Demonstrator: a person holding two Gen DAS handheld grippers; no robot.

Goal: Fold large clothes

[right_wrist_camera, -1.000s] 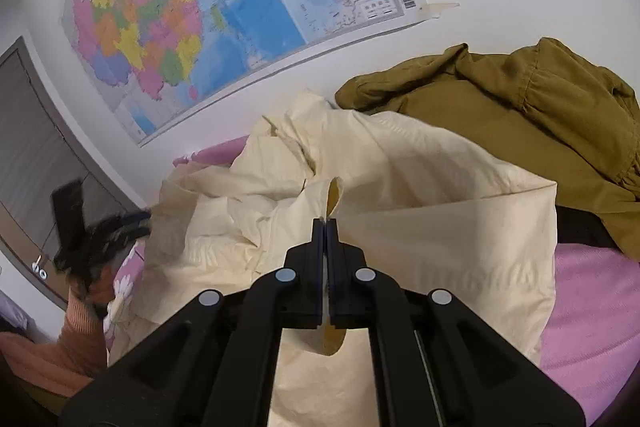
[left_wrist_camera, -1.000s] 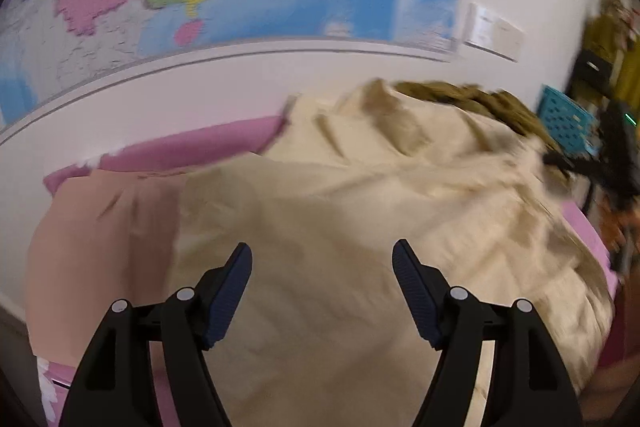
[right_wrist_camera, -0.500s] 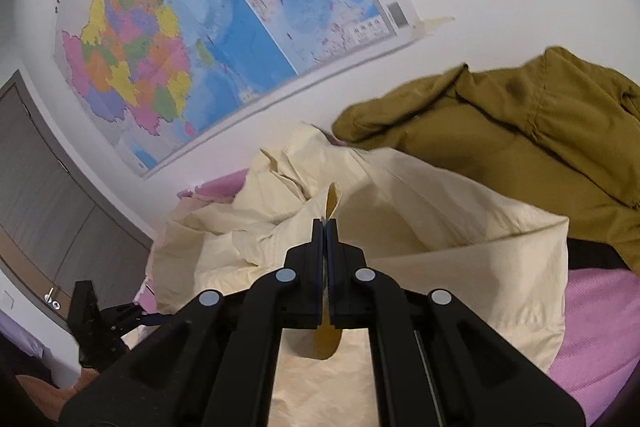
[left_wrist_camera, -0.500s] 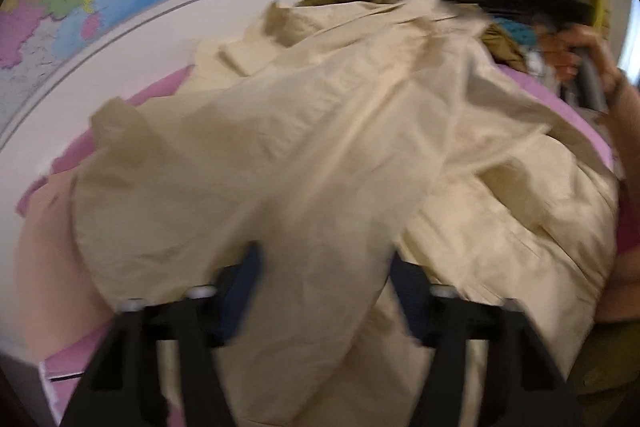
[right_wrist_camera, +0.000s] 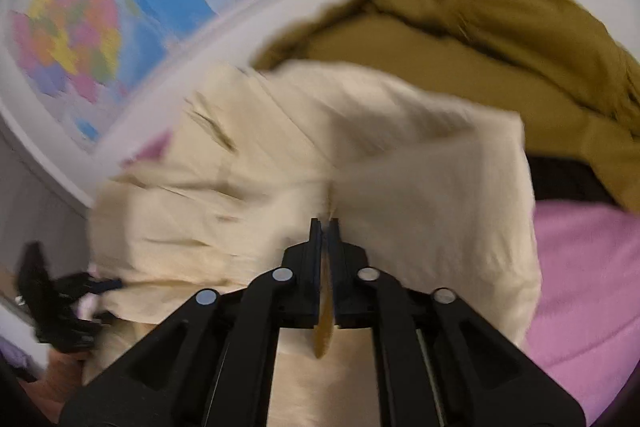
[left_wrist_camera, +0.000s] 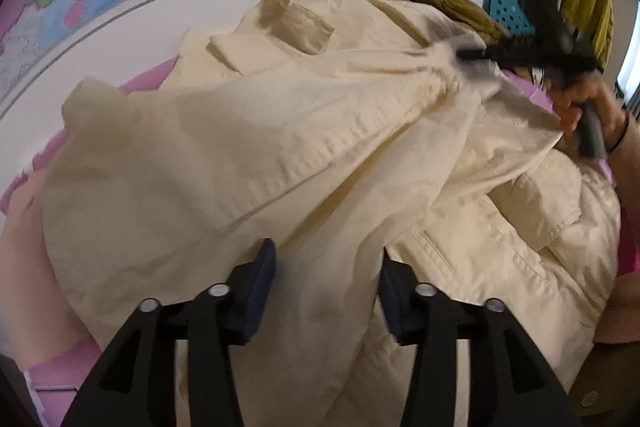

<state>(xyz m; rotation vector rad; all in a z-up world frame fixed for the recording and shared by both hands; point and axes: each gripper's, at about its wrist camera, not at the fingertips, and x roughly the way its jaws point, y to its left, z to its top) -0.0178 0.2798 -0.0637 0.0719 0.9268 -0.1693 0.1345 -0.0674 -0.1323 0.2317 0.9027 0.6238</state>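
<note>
Bright, even light; right view motion-blurred; fisheye edges curved.

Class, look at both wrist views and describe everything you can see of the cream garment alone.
The cream garment looks like a woven cotton shirt or light jacket, with stitched seams, a flapped pocket and a collar-like fold. It lies crumpled over a pink surface, beside an olive garment. The right tongs are shut on a fold of it, lifting it; the left tongs are open, with cloth draped between the fingers.

Cream jacket (left_wrist_camera: 280, 155) drapes over left gripper (left_wrist_camera: 328, 267), hiding the pads' tips; right-wrist view motion-blurred (wall map (right_wrist_camera: 120, 7) above jacket unreadable).
</note>
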